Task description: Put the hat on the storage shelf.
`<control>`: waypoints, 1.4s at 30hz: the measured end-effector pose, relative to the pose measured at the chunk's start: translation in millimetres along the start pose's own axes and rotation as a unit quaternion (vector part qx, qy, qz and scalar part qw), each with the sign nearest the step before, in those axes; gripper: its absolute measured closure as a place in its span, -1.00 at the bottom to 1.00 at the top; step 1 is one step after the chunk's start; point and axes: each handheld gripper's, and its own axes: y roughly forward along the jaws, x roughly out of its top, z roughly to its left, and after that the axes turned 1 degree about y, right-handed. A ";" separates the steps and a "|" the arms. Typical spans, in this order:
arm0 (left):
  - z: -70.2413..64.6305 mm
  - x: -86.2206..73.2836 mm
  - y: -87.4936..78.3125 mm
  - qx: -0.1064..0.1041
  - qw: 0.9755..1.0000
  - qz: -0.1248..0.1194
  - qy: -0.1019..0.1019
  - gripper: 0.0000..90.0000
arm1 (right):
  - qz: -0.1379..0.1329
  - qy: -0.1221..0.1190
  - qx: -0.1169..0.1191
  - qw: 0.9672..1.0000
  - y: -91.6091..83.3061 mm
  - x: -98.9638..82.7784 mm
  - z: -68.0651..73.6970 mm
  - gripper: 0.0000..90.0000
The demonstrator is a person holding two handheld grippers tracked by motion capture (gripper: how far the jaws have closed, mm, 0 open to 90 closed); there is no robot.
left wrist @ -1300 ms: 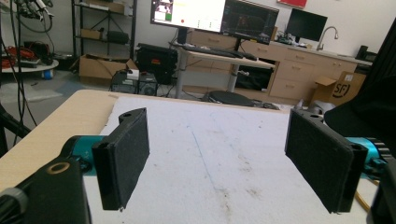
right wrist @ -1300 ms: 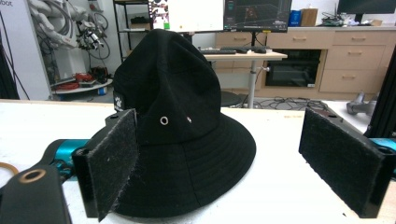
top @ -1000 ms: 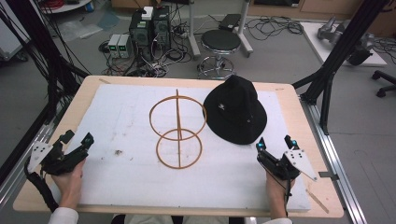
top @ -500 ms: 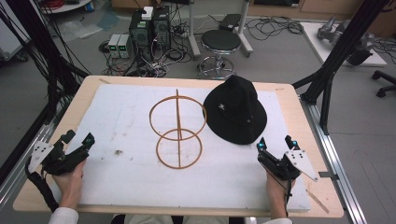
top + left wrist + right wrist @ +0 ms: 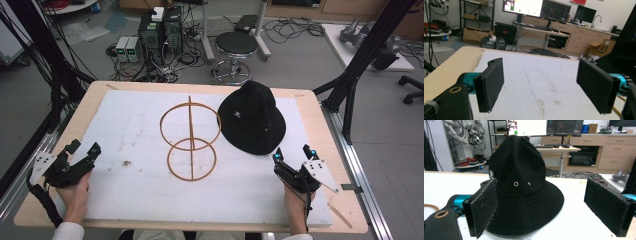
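Jaws of the left gripper (image 5: 82,153) stand spread wide and hold nothing; ahead of them lies only the bare white mat (image 5: 125,130), and beyond their right side sits the wire stand (image 5: 190,140) of two hoops on a post. Nothing has shifted over the last second: both grippers rest where they were at the near edge. Jaws of the right gripper (image 5: 291,154) are likewise spread and empty, with the black bucket hat (image 5: 521,187) just ahead between them, untouched, so no step has begun.
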 end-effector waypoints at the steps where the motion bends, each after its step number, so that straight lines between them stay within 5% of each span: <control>1: 0.0 0.0 0.0 0.000 1.000 0.000 0.000 -0.50 | 0.001 0.000 0.002 1.000 0.9 1.1 1.0 -0.74; 10: -3.8 -1.0 -0.4 -0.001 1.000 0.001 -0.004 -0.50 | 0.014 -0.012 0.031 0.999 9.7 8.6 8.5 -0.74; 42: -6.1 -2.7 3.1 -0.016 1.000 0.008 -0.005 -0.49 | 0.051 -0.027 0.054 0.997 53.0 40.5 10.8 -0.74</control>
